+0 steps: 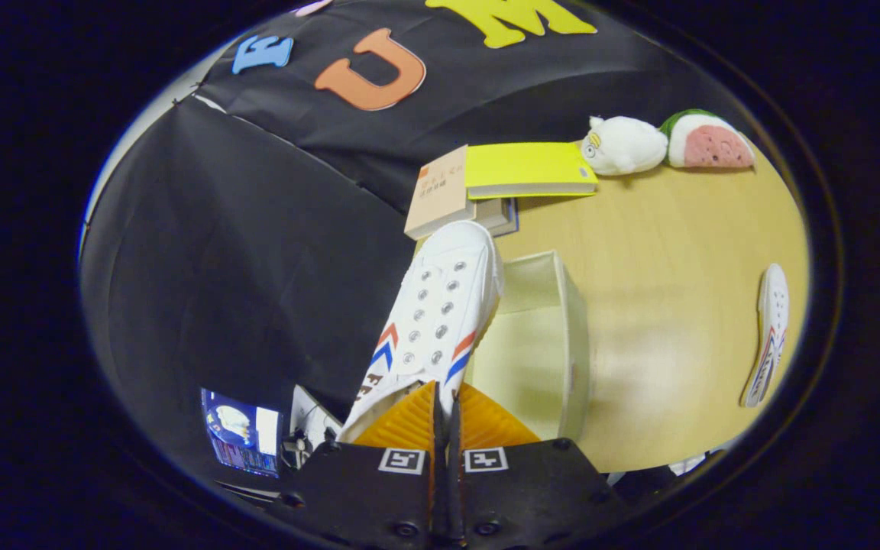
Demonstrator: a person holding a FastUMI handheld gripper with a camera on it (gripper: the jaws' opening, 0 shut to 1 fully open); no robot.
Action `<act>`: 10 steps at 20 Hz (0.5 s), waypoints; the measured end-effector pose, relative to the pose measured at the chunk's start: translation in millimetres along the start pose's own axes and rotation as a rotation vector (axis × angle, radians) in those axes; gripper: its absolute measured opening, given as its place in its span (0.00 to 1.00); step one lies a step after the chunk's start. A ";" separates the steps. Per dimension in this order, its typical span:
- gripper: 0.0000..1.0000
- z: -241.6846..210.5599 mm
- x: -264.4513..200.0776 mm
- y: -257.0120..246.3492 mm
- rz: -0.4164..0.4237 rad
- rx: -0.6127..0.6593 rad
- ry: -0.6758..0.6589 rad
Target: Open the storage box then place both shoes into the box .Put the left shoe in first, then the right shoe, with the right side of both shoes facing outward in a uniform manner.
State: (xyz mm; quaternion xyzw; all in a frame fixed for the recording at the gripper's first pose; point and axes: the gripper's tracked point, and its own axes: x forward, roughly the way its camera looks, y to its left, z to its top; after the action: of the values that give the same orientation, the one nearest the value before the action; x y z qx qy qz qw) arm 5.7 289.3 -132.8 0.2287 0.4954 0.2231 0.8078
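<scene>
- The table (pixel 684 305) is pale wood and carries everything else; black cloth hangs behind it and to one side.
- The storage box (pixel 554 344) sits open on the table just ahead of the fingers, its pale inside bare and its near wall facing the claw.
- The held shoe (pixel 440 305) is a white lace-up with red and blue chevrons on its side. It stretches away from the fingers, toe pointing toward the books, and hangs over the box's edge on the cloth side.
- The claw (pixel 446 416) has its fingers pressed almost together, pinching the heel end of that shoe, with only a thin slit between them.
- A stack of books (pixel 486 191) lies beyond the box, a yellow one on top and a tan one leaning beside it, close to the shoe's toe.
- The second shoe (pixel 770 336) lies on its side, well apart from the box, at the far rim of the table.
- Two soft toys, a white one (pixel 623 145) and a watermelon-slice one (pixel 707 141), rest touching each other past the books.
- A small lit screen (pixel 241 431) glows low beside the claw, against the cloth.
</scene>
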 end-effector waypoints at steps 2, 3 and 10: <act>0.05 -5.9 22.1 -0.5 -0.029 -0.011 0.029; 0.05 -8.8 30.5 -2.5 -0.049 -0.011 0.041; 0.05 -25.8 81.3 -22.5 -0.164 0.003 0.098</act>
State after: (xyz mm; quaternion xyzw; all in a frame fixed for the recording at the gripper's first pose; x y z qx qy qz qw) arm 18.7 323.0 -213.3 0.1774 0.5518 0.1662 0.7978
